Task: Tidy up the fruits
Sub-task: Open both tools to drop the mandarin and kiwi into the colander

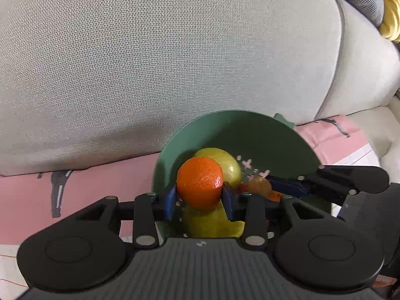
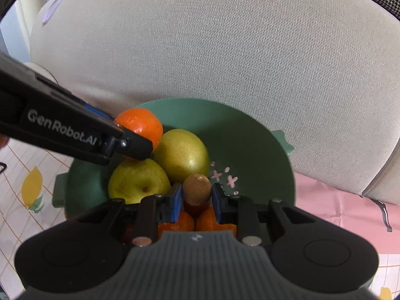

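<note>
A green bowl holds two yellow-green pears and small oranges low at the front. My left gripper is shut on an orange and holds it over the bowl, above the pears; it also shows in the right wrist view. My right gripper is shut on a brown kiwi over the bowl's near side. The kiwi and the right gripper show at the right of the left wrist view.
A grey cushion stands right behind the bowl. The bowl rests on a pink cloth next to a white lemon-print cloth. A yellow object lies at the far right corner.
</note>
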`<state>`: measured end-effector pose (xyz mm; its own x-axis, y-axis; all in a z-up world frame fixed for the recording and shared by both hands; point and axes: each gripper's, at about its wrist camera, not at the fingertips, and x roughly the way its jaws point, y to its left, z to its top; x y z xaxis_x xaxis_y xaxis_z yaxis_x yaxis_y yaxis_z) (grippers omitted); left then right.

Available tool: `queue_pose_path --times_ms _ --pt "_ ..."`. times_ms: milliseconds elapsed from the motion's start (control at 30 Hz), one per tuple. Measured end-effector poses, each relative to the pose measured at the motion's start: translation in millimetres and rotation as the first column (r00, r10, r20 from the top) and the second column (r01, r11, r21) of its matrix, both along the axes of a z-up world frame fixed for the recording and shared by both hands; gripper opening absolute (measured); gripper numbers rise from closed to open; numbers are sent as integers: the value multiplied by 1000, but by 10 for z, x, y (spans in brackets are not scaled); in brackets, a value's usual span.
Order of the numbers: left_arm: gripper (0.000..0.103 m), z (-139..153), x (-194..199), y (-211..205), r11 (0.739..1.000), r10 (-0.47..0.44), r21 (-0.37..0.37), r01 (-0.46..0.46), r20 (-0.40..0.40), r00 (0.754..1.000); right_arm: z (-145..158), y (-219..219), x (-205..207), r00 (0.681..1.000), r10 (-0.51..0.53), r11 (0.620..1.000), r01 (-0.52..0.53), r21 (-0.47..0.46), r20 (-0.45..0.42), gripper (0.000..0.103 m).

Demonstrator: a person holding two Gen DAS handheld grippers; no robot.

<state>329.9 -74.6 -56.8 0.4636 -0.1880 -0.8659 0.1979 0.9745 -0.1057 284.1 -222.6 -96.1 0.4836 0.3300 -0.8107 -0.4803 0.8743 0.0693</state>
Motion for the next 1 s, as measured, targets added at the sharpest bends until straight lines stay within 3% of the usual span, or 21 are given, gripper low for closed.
queue_pose_path --times_ms 333,500,567,933,1000 --pt "45 -65 -35 60 999 30 12 -30 -7 1000 -42 -19 -14 1000 -13 1000 14 21 -18 23" --pt "51 6 -107 58 1000 20 16 -20 12 1000 -45 -41 6 999 -28 999 28 15 -16 26" --pt "52 56 -154 59 1000 14 12 -15 25 1000 -4 -48 -34 999 -40 999 41 21 -13 33" --pt "56 360 -533 122 1000 21 19 -23 97 995 254 -93 -273 995 -97 995 96 38 15 47" --pt "57 419 -640 145 1000 18 23 -21 114 993 318 -89 -349 994 -104 994 102 41 29 54"
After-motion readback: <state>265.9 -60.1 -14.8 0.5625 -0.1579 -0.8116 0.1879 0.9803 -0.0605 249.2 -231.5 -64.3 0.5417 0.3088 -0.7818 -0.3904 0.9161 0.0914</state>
